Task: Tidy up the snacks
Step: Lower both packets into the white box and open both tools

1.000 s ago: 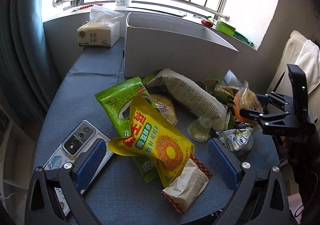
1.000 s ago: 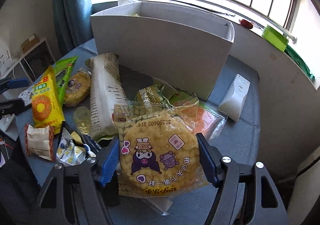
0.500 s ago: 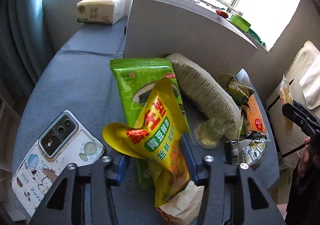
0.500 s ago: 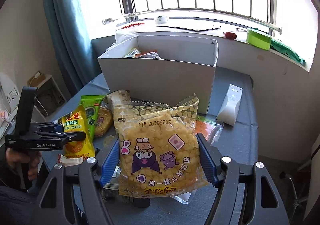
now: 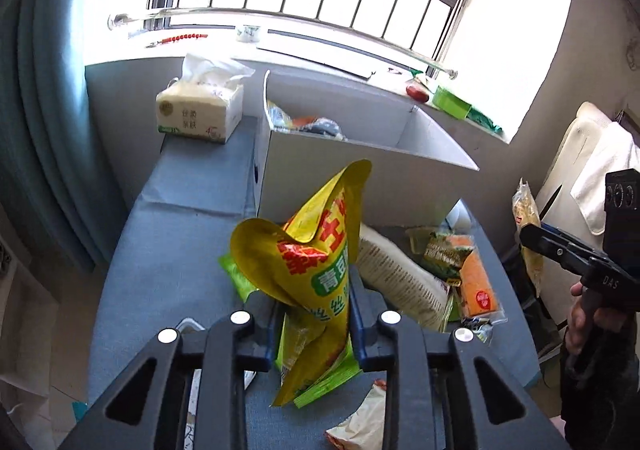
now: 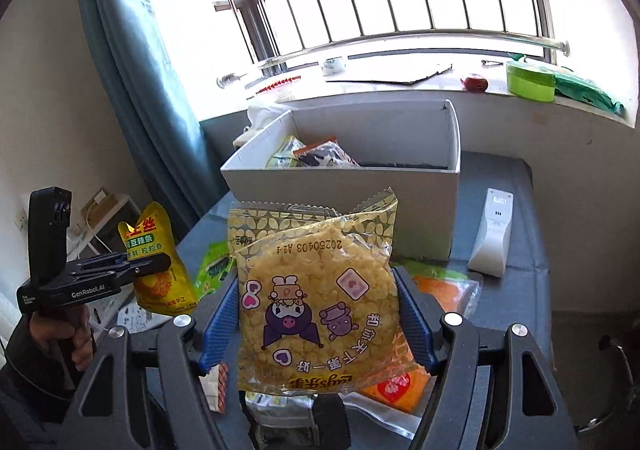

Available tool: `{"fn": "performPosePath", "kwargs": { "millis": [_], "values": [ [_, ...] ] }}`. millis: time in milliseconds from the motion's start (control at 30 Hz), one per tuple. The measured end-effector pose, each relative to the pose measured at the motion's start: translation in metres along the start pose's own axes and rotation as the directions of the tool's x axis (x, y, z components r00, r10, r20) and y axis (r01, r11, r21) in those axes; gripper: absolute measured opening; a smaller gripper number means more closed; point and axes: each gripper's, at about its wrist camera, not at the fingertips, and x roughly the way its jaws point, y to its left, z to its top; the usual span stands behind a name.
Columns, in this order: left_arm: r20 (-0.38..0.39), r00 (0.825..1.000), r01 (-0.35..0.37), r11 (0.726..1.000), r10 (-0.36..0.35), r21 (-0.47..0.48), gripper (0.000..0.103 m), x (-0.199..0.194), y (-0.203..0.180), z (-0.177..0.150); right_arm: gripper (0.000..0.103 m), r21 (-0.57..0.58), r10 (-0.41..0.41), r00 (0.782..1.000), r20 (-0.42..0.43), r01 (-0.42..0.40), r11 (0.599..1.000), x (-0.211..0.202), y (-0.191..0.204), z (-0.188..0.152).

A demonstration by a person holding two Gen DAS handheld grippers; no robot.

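My left gripper [image 5: 314, 316] is shut on a yellow snack bag [image 5: 316, 262] with red lettering and holds it above the blue table, in front of the white box [image 5: 360, 174]. It also shows in the right wrist view [image 6: 154, 262]. My right gripper [image 6: 318, 324] is shut on a clear packet of yellow corn crackers [image 6: 316, 302] with cartoon figures, held up in front of the box [image 6: 340, 186]. The box holds several snacks. Loose snacks lie on the table: a long white pack [image 5: 400, 274], an orange packet [image 5: 478, 282], a green bag [image 5: 236, 274].
A tissue box [image 5: 200, 114] stands at the table's back left. A white device [image 6: 494, 238] lies right of the box. A windowsill with a green container [image 6: 530, 80] runs behind. A phone lies under my left gripper, mostly hidden.
Both grippers have risen with their packets. The left one lifted the yellow bag off the pile; the box's inside now shows in both views.
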Motion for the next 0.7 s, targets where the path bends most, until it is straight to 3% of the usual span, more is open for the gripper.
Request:
{"fn": "performPosePath", "kwargs": {
  "millis": [167,267,433,600,633,667,700],
  "values": [
    [0.092,0.994,0.046,0.997,-0.052,0.061,0.030,-0.002,-0.010,0.053,0.076,0.003,0.031,0.998,0.061,-0.031,0.999,0.008,0.003,0.041],
    [0.117,0.990,0.069,0.993,-0.080,0.095,0.030,0.017,-0.021,0.094,0.076,-0.004,0.005,0.997,0.079,-0.005,1.000,0.023,0.001,0.073],
    [0.102,0.992,0.063,0.992,-0.074,0.108,0.030,0.072,-0.032,0.151,0.076,0.059,-0.045,0.998,0.043,0.043,0.997,0.065,-0.023,0.122],
    [0.048,0.998,0.040,0.993,-0.045,0.112,0.034,0.118,-0.039,0.180,0.077,0.060,-0.106,0.994,0.002,0.106,0.993,0.096,-0.051,0.152],
    [0.025,0.999,0.021,0.995,-0.024,0.101,0.034,0.125,-0.039,0.183,0.084,0.079,-0.100,0.995,-0.013,0.101,0.992,0.100,-0.058,0.154],
    [0.012,1.000,-0.009,0.996,0.008,0.086,0.046,0.130,-0.038,0.185,0.092,0.099,-0.101,0.995,-0.019,0.102,0.990,0.103,-0.063,0.156],
    [0.008,1.000,-0.026,0.997,0.026,0.072,0.068,0.132,-0.036,0.184,0.103,0.112,-0.105,0.994,-0.014,0.106,0.988,0.104,-0.067,0.158]
  ]
}}
